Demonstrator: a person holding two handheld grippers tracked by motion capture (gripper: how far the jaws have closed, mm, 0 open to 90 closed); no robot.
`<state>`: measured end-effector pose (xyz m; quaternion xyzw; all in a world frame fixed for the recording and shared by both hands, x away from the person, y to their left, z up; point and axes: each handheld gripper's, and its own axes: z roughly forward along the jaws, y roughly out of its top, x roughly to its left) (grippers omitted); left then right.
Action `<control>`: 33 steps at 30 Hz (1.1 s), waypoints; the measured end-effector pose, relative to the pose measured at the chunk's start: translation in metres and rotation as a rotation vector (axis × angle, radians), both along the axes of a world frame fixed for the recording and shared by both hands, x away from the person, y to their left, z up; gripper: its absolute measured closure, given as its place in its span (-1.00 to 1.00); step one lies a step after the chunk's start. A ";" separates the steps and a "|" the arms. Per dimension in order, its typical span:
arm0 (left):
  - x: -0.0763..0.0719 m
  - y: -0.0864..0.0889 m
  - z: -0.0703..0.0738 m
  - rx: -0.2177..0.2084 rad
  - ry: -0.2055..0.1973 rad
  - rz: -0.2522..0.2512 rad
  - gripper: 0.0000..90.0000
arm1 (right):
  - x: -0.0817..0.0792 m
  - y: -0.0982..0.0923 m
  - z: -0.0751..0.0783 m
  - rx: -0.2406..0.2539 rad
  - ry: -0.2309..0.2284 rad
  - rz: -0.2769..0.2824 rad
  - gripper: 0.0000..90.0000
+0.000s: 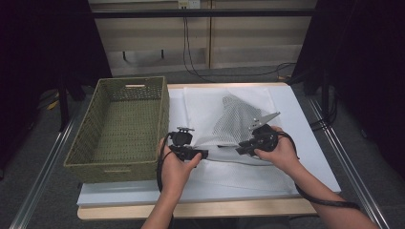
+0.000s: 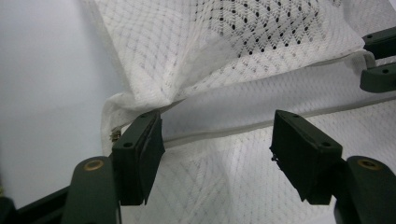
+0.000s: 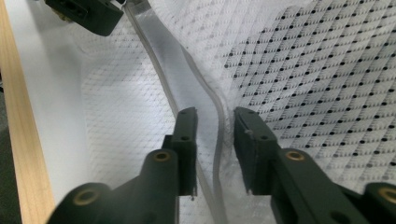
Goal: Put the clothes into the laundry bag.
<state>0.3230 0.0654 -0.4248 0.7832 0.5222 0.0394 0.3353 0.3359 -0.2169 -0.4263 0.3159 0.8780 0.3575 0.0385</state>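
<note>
One green woven basket (image 1: 119, 129) sits on the left of the counter (image 1: 305, 143), just beside one white mesh bag (image 1: 239, 119) that lies in the middle. Nothing blocks the bag. Two grippers work at its near edge. The left gripper (image 2: 217, 149) has its jaws wide apart, one touching the bag's corner. The right gripper (image 3: 215, 140) has its jaws a little apart around the bag's hem, not pinching it.

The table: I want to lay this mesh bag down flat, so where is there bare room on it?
Bare white table lies right of the mesh bag, up to the right edge, and in a strip along the near edge. The woven basket has a bare floor. The middle is crowded: the left gripper and right gripper meet at the bag's hem.
</note>
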 end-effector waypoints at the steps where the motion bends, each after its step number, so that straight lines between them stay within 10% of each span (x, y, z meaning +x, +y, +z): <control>1: -0.002 0.002 -0.001 0.005 -0.010 0.005 -0.29 | -0.002 0.000 -0.001 0.011 -0.010 -0.010 0.36; 11: -0.001 0.010 -0.010 0.060 -0.019 0.033 -0.61 | -0.003 -0.008 0.007 0.047 -0.063 -0.047 -0.06; 24: 0.001 0.004 -0.021 0.106 0.012 0.039 -0.50 | -0.003 -0.006 0.002 0.026 -0.076 -0.054 -0.24; 33: -0.003 0.004 -0.020 0.082 0.124 0.023 0.61 | -0.002 -0.003 0.003 0.024 -0.079 -0.048 -0.27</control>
